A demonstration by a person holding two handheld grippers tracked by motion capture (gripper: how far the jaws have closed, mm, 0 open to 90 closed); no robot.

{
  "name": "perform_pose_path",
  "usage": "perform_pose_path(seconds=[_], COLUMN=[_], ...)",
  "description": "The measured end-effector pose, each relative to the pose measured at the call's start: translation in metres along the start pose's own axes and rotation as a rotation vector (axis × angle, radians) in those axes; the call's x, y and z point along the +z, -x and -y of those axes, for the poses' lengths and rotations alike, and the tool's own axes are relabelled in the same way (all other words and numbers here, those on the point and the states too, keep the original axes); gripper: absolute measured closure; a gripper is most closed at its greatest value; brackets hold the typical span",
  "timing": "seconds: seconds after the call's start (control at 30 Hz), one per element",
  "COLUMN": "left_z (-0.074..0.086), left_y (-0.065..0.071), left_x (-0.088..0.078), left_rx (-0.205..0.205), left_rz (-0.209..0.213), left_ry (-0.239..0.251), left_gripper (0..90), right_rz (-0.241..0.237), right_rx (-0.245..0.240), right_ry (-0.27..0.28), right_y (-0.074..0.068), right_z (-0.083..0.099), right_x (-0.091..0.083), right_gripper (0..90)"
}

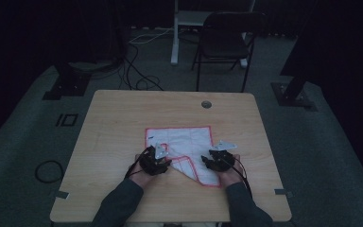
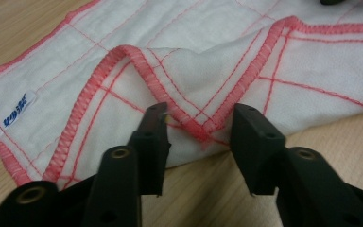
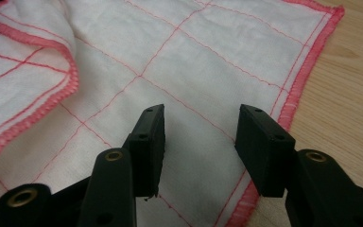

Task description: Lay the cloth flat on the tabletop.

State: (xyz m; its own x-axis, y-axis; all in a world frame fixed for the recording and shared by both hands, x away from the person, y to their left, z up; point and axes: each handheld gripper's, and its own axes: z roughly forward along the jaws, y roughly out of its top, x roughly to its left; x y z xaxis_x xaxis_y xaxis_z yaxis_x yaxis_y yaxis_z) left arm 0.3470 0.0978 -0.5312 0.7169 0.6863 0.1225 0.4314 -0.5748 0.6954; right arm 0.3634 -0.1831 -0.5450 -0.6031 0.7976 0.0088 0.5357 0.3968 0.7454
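Dim room, wooden table [image 1: 123, 123] at frame centre; white cloth with red stitched hem and grid lines [image 1: 184, 142] spread at mid-table, near corner folded over. Left gripper [image 2: 199, 124] at lower centre, jaws parted around the folded corner, pads not pressing. Right gripper [image 3: 201, 130] poised wide apart above flat cloth near its hem. For a neat fold: pinch hems squarely, lift both sides evenly, align edges before letting go.

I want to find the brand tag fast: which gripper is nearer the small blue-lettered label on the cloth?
Left. The left gripper sits at the cloth's folded corner, beside the label; the right gripper hovers over the opposite edge.
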Motion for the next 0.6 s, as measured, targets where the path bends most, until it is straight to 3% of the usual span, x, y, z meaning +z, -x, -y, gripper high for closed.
perform_pose_path(seconds=[0.27,0.6], left_z=[-0.007,0.001], left_y=[-0.001,0.001], left_x=[-0.006,-0.027], left_rx=[0.005,-0.003], left_rz=[-0.001,-0.004], left_ry=[-0.001,0.017], left_gripper=[88.4,90.0], right_rz=[0.000,-0.002], right_rx=[-0.001,-0.003], right_ry=[0.001,0.000], right_y=[0.000,0.000], right_z=[0.000,0.000], right_x=[0.000,0.000], right_gripper=[52.9,52.9])
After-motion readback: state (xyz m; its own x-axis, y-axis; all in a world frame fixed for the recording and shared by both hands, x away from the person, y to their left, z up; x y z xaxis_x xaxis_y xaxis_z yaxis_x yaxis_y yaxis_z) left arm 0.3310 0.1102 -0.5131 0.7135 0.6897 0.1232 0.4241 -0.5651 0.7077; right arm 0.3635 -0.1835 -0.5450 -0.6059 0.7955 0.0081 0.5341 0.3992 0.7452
